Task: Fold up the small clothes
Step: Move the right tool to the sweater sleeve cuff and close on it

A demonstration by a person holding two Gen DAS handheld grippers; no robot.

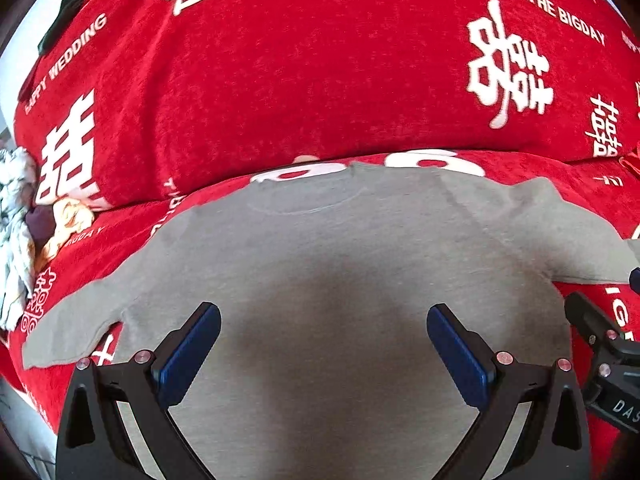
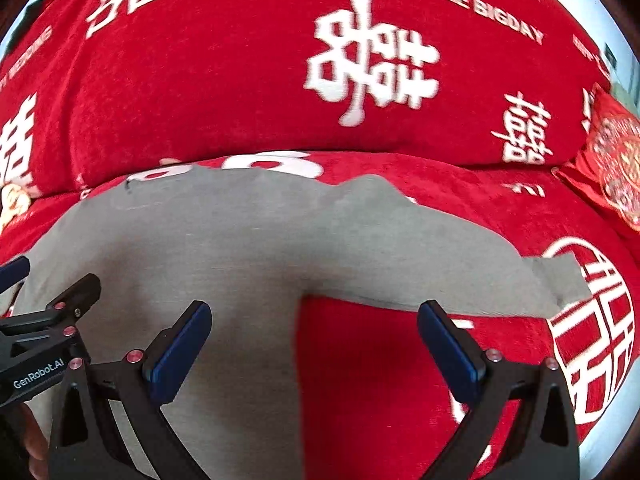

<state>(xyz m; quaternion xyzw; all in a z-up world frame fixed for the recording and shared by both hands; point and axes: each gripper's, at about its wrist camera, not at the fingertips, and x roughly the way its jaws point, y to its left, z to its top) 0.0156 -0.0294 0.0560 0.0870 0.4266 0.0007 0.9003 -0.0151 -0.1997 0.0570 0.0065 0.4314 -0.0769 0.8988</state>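
Observation:
A small grey long-sleeved top [image 1: 320, 240] lies spread flat on a red sofa seat, its neck toward the backrest and both sleeves stretched outward. My left gripper [image 1: 324, 320] hovers open over the middle of the body, nothing between its blue pads. In the right wrist view the same grey top [image 2: 240, 240] fills the left half, its right sleeve [image 2: 460, 268] running out to the right. My right gripper [image 2: 314, 316] stands open above the top's right side edge, below the sleeve. Each gripper shows at the edge of the other's view.
The sofa wears a red cover [image 1: 280, 80] with white characters and lettering; its backrest rises just behind the top. A heap of patterned clothes [image 1: 24, 216] lies at the seat's left. A red embroidered cushion [image 2: 612, 160] rests at the right.

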